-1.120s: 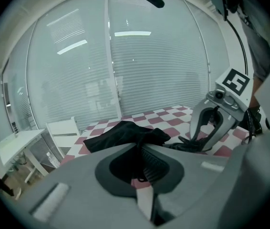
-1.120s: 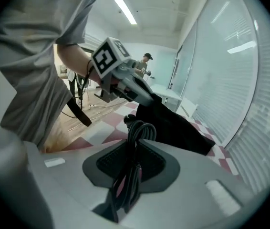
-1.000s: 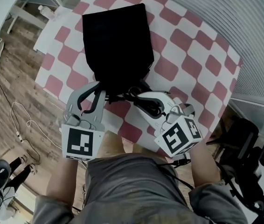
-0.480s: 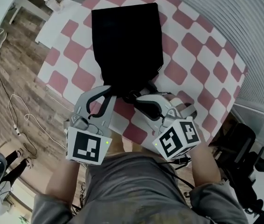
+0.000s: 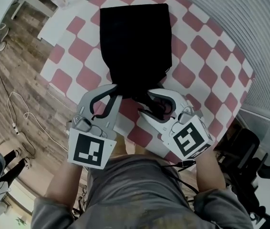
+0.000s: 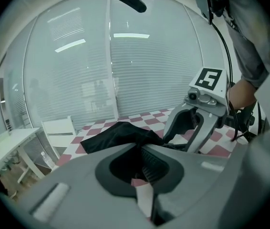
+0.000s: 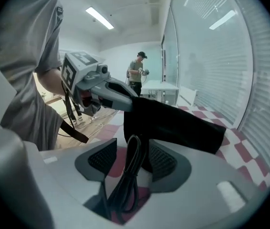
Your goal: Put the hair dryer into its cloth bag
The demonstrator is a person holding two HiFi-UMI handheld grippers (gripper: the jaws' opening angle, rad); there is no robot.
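The cloth bag (image 5: 135, 46) lay lengthwise on the worktop (image 5: 202, 56), mouth toward the person. The left gripper (image 6: 137, 163) had its fingers pinched on the mouth hem. The right gripper (image 7: 131, 149), nearer the trailing power cord (image 7: 125, 185), had just been opening its fingers, which stood loosely either side of it. The hair dryer was hidden, probably inside.

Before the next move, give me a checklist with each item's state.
1. Left claw pinching the cloth bag at its mouth: ok.
2. Right claw off the cable: ok. Its jaws have just been opening, and the cable loop lies loose between them.
3. Cable inside the bag: not ok, it trails outside the mouth.
4. Hair dryer fully in: cannot tell, none of it shows.
5. Bag lying on the table: ok.
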